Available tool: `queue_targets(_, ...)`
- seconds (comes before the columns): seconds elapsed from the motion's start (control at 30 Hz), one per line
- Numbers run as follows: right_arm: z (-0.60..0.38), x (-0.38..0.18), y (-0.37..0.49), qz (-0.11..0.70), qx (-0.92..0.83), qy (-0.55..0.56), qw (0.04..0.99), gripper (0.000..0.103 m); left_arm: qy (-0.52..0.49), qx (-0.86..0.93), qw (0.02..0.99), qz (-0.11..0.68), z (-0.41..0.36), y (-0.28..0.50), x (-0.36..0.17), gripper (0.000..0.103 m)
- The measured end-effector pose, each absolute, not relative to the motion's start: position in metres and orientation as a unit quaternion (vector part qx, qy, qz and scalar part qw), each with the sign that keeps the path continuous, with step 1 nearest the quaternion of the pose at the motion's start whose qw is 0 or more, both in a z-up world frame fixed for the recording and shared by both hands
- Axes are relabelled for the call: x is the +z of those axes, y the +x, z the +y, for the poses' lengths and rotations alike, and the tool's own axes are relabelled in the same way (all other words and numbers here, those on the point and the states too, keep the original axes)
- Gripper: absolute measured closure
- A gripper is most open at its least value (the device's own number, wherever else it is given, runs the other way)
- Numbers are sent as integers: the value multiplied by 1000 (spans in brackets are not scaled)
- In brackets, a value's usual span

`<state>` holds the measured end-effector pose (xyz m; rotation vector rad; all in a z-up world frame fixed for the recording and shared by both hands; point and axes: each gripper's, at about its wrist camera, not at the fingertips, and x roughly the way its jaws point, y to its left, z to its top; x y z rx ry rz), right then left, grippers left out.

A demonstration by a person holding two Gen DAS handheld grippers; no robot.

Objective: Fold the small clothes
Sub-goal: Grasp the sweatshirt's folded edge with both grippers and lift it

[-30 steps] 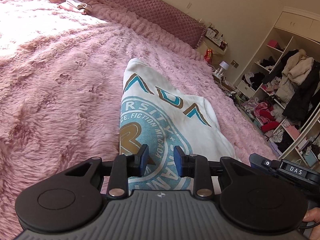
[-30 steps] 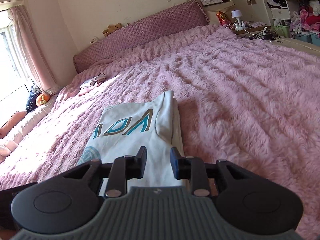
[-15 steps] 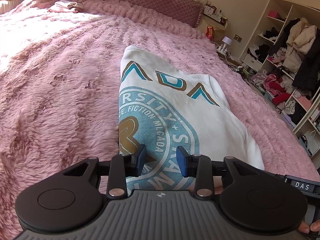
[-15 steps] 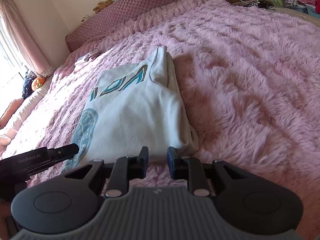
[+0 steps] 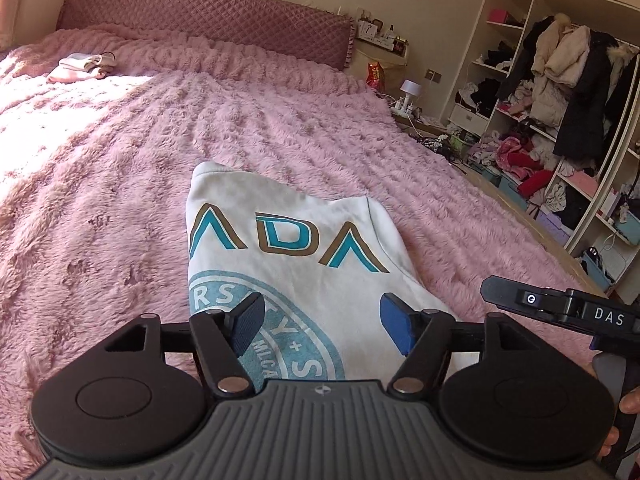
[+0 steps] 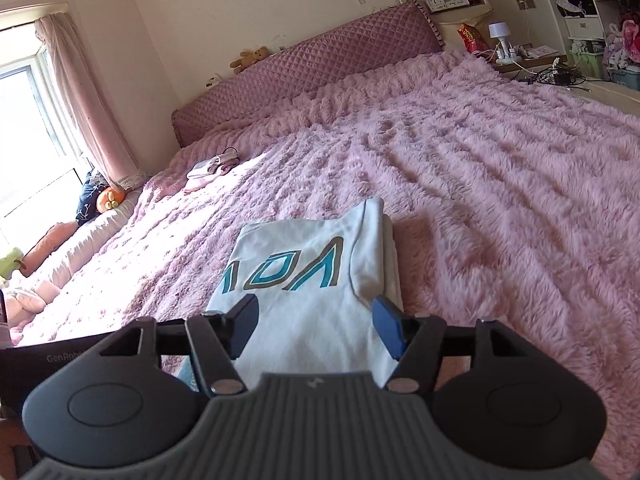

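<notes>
A folded white shirt (image 5: 296, 248) with teal and brown letters and a round teal print lies flat on the pink furry bedspread (image 5: 120, 168). My left gripper (image 5: 322, 322) hovers over the shirt's near end, its jaws opening wide, nothing pressed between the pads. In the right wrist view the same shirt (image 6: 316, 280) lies ahead, and my right gripper (image 6: 316, 320) hangs over its near edge with jaws opening and pads clear of the cloth. The other gripper's black body (image 5: 560, 308) shows at the right of the left wrist view.
A small pile of folded pale clothes (image 5: 82, 66) rests near the quilted headboard (image 5: 208, 20). Open wardrobe shelves with coats and clothes (image 5: 560, 92) stand to the right. A bedside shelf with a lamp (image 6: 498, 36) and cables is by the headboard. A window with a curtain (image 6: 68, 92) is on the left.
Both grippers have spread their jaws from nearly closed to wide and lifted slightly away from the shirt's near edge. The shirt stays folded on the bed.
</notes>
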<state>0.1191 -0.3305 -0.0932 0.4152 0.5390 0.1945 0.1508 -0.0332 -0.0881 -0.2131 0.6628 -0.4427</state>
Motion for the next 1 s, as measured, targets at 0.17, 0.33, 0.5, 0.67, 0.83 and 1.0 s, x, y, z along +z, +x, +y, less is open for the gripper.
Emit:
queue_targets(0.17,-382,-116,153,308,132,281,899,42,-284,-224,856,369,38,187,-126,25)
queue_targets(0.33,-413,-154,178,347,147,344,860,38,-420,-217,790,391,92,209,-180,25)
queue_targets(0.5,-422,-191,203,363,177,428,809,34,-481,-262,730,410,92,236,-216,25)
queue_targets(0.67,-411,-198,231,368,217,441,789,31,-481,-290,708,428,71,270,-223,25)
queue_targets(0.83,-395,-202,267,377,238,453,772,30,-481,-302,692,445,48,304,-230,25)
queue_targets(1.0,-380,-208,294,387,242,447,769,28,-512,-308,668,443,40,328,-243,25)
